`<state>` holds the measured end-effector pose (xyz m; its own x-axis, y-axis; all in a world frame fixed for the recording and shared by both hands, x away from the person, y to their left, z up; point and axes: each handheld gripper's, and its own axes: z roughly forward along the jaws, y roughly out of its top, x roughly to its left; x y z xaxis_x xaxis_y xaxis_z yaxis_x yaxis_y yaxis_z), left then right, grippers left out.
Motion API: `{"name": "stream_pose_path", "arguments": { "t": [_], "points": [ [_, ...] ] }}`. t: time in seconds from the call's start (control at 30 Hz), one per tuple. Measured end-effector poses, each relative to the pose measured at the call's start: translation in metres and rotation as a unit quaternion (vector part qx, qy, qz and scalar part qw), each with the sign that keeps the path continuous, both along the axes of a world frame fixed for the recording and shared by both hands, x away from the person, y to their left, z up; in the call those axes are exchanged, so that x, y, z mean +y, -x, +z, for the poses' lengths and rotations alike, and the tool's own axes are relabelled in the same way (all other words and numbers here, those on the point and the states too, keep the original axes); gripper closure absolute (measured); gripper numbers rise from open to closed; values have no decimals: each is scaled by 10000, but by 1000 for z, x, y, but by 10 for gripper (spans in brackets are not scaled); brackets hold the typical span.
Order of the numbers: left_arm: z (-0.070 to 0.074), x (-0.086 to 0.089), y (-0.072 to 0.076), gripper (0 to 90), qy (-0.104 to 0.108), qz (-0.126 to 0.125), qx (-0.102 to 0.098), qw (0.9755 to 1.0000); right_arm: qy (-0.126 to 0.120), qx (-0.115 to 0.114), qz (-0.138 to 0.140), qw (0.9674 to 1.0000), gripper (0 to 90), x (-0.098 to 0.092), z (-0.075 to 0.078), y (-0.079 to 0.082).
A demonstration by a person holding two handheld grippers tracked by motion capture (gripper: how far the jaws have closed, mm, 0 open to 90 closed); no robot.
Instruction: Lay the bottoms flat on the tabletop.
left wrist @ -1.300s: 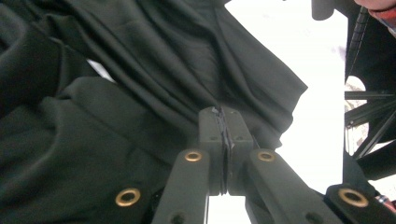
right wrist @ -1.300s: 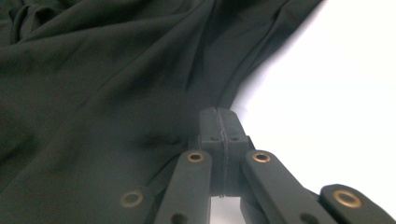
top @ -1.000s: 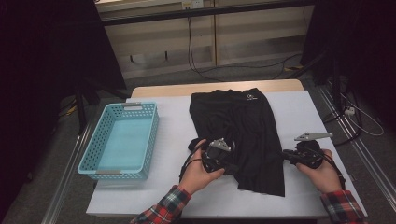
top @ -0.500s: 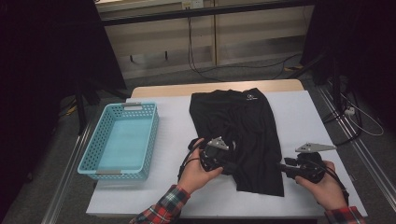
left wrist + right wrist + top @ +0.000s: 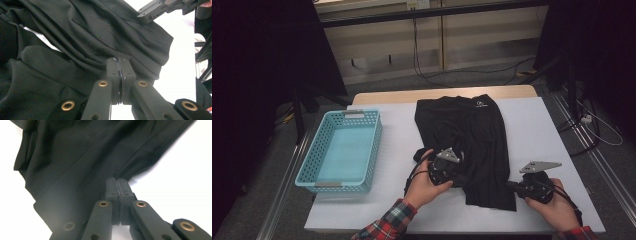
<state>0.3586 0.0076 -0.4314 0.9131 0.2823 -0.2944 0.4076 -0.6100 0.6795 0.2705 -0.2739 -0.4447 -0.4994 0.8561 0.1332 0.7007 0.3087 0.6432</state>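
Two tongs clenched on black shorts (image 5: 462,135) on the table (image 5: 542,125).
Left tongs (image 5: 120,65) pinching a fold near the left hem; right tongs (image 5: 117,185), jaws just closed after a brief opening, pinching the lower right corner, cloth between them. Shorts spread flat in the middle of the white table, waistband at the far end, legs toward the person. Off to the left, well apart, a blue basket (image 5: 374,145).
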Motion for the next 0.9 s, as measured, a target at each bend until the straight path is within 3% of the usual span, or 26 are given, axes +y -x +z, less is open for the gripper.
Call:
{"name": "stream_pose_path", "arguments": {
  "t": [0.1,0.17,0.4,0.5,0.73,0.9],
  "points": [
    [2,-1,2,882,-67,-40,-55,10000,57,12,-16,10000,900,-8,3,3],
    [1,-3,5,882,-10,-106,-18,9999,29,31,-102,9999,900,-17,4,6],
    [1,-13,14,883,-115,-336,-51,9994,-78,57,-313,9995,900,-38,4,13],
    [1,-14,14,882,-51,-305,-56,9995,-124,18,-368,9992,900,-43,6,15],
    [-8,-13,9,890,-255,-297,-38,9992,-44,-24,-500,9987,883,-47,4,14],
    [-5,-10,8,874,-216,-273,-79,9994,-16,-34,-546,9985,841,-48,3,14]
  ]
}}
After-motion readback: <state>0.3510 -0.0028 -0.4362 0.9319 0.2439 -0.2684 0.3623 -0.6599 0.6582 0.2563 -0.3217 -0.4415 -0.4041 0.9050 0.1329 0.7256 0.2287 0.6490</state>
